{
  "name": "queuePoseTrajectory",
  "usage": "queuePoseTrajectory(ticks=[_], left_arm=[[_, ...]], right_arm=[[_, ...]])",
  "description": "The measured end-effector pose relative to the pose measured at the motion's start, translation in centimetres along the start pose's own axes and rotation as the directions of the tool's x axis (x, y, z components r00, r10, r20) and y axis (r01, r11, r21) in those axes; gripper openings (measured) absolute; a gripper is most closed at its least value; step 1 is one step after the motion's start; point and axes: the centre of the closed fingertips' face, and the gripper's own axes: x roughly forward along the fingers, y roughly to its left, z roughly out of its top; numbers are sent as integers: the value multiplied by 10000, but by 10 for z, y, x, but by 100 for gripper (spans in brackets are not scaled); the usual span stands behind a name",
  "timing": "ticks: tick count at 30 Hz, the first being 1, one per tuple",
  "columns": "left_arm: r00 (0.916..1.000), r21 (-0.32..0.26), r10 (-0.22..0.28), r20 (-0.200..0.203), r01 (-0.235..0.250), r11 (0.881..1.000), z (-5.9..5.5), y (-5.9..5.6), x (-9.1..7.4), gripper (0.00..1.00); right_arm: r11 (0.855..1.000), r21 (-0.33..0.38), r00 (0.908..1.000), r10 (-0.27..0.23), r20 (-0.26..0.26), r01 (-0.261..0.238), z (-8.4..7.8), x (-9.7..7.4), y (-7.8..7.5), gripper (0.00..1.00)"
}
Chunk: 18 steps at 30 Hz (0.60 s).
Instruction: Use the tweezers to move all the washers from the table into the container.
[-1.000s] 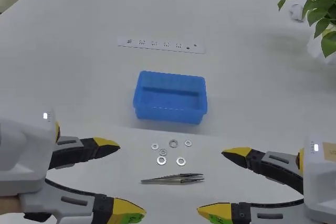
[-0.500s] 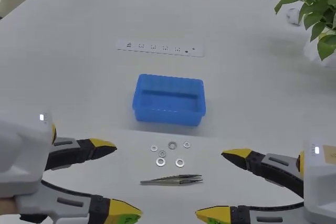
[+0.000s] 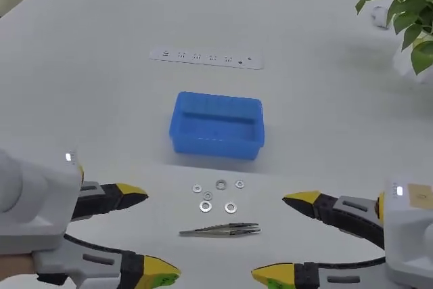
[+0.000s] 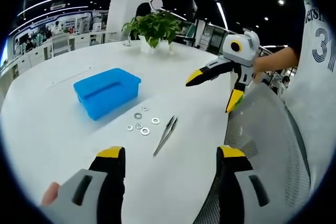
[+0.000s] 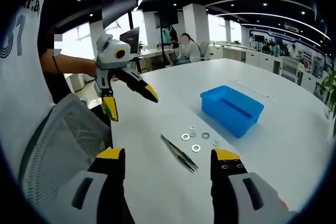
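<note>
While the left gripper (image 3: 161, 235) and right gripper (image 3: 269, 237) are held spread and empty, the tweezers (image 3: 220, 230) are laid between them, long axis nine-to-three, about equally near both, washers (image 3: 218, 195) just beyond at twelve.

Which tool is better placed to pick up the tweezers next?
Right tool, narrowly: both are open and empty, but the tweezers look slightly nearer its jaws, lined up between them in the right gripper view.

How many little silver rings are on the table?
6 washers, clustered on the table between the blue container and the tweezers: three in a row nearest the container, one just below them, two nearest the tweezers. None seems hidden.
</note>
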Motion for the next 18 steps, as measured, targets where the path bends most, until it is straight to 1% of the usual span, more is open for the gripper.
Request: queuePoseTrajectory(ticks=[1, 3, 4, 5, 7, 10, 11, 14, 16, 17, 18], left_arm=[[10000, 13, 12, 7, -12, 10000, 0, 1, 2, 73], [9999, 195, -115, -59, 116, 9997, 0, 1, 10, 70], [9996, 285, -219, -163, 223, 9993, -1, 1, 13, 69], [9992, 347, -272, -288, 282, 9990, -3, 1, 17, 68], [9983, 514, -371, -455, 394, 9979, -5, 2, 26, 63], [9958, 661, -497, -770, 549, 9963, -10, 3, 36, 60], [9945, 719, -498, -921, 566, 9958, -13, 4, 38, 59], [9901, 899, -619, -1259, 735, 9932, -20, 6, 43, 52], [9876, 894, -661, -1421, 794, 9928, -24, 9, 47, 50], [9855, 899, -676, -1556, 823, 9925, -26, 11, 48, 46], [9848, 934, -628, -1622, 787, 9925, -28, 12, 49, 44]], right_arm=[[10000, -4, 10000, -4, -9, 4, 0, 2, -2, 66], [10000, -92, 9998, 1, -197, -3, -3, 7, -5, 65], [9998, -172, 9995, 30, -305, -35, -5, 11, -7, 64], [9994, -342, 9983, 90, -573, -110, -8, 15, -8, 63], [9979, -595, 9969, 225, -757, -270, -9, 22, -9, 60], [9961, -782, 9956, 341, -870, -410, -9, 30, -10, 56], [9952, -859, 9943, 379, -998, -465, -10, 34, -11, 56], [9903, -1210, 9861, 493, -1586, -689, -20, 42, -14, 51], [9876, -1285, 9821, 663, -1766, -897, -24, 47, -13, 47], [9875, -1287, 9813, 673, -1802, -913, -25, 48, -13, 44], [9863, -1300, 9785, 754, -1919, -1015, -27, 50, -14, 42]])
